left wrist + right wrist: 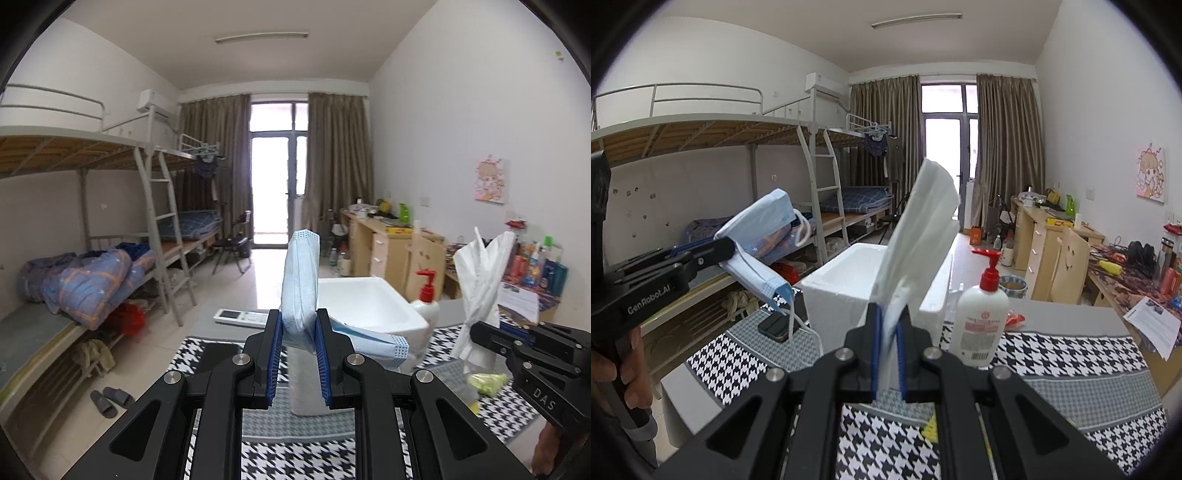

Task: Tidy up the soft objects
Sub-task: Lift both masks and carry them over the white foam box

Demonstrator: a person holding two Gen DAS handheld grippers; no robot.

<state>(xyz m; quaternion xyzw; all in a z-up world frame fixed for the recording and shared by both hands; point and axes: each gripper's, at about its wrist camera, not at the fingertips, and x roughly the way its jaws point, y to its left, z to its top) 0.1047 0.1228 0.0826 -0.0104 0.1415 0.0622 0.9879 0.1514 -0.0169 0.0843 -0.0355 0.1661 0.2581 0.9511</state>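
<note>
Left fingers (298, 354) pinching blue mask (300, 284), right fingers (888, 354) pinching white mask (919, 236), foam box (846, 284) beyond.

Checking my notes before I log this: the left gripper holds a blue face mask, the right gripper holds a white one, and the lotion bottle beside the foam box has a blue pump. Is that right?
Not quite: the pump on the lotion bottle is red, as the right wrist view shows. The rest stands: the left gripper holds a blue face mask, the right gripper a white face mask, and the bottle stands beside the foam box.

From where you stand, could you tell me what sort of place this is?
Most likely a shared dormitory room: metal bunk beds with a ladder along one wall, desks along the other.
</note>
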